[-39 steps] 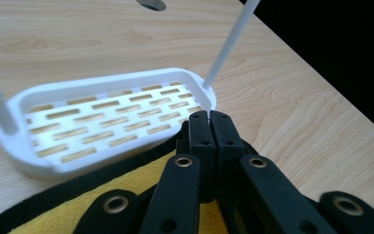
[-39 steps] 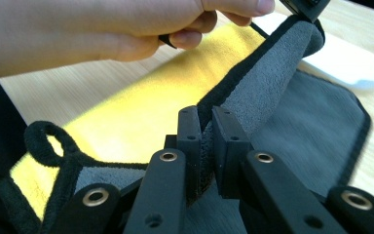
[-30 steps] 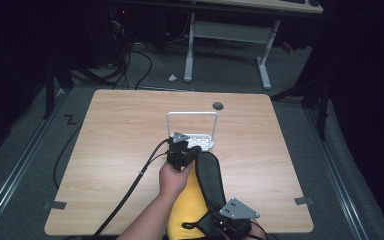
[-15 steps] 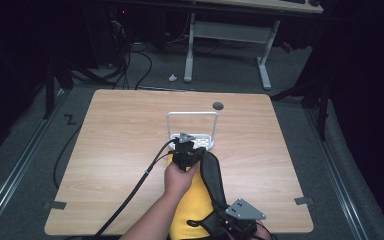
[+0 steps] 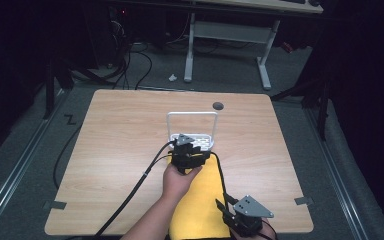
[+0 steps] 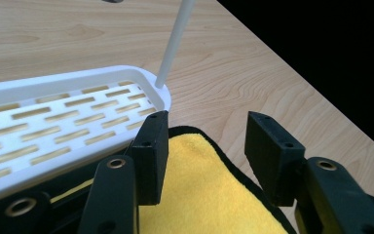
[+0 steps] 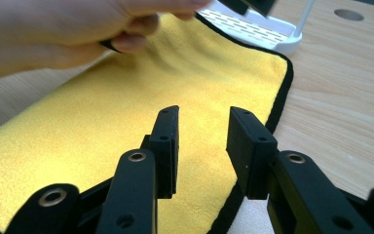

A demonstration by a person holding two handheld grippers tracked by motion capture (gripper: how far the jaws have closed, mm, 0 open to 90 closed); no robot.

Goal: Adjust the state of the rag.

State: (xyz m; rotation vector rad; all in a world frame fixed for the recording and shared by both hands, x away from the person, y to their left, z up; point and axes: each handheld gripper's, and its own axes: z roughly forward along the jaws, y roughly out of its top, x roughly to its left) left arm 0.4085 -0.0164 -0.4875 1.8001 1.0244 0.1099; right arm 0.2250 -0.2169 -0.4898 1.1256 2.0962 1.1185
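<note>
Both grippers' jaws just opened: left gripper (image 6: 202, 146) wide, right gripper (image 7: 199, 146) partway, nothing clamped. Cloth (image 5: 202, 200) released flat, far edge touching rack (image 5: 192, 137). Laying-out likely done.

The left gripper (image 6: 202, 146) stood with its jaws apart; they had just been opening, and nothing was pressed between them. Under them lay the yellow cloth (image 6: 199, 195) with a black hem. At ten o'clock was the white slotted tray (image 6: 53, 119), its thin white post (image 6: 173, 44) rising toward twelve o'clock, on the wooden table (image 6: 253, 83).
</note>
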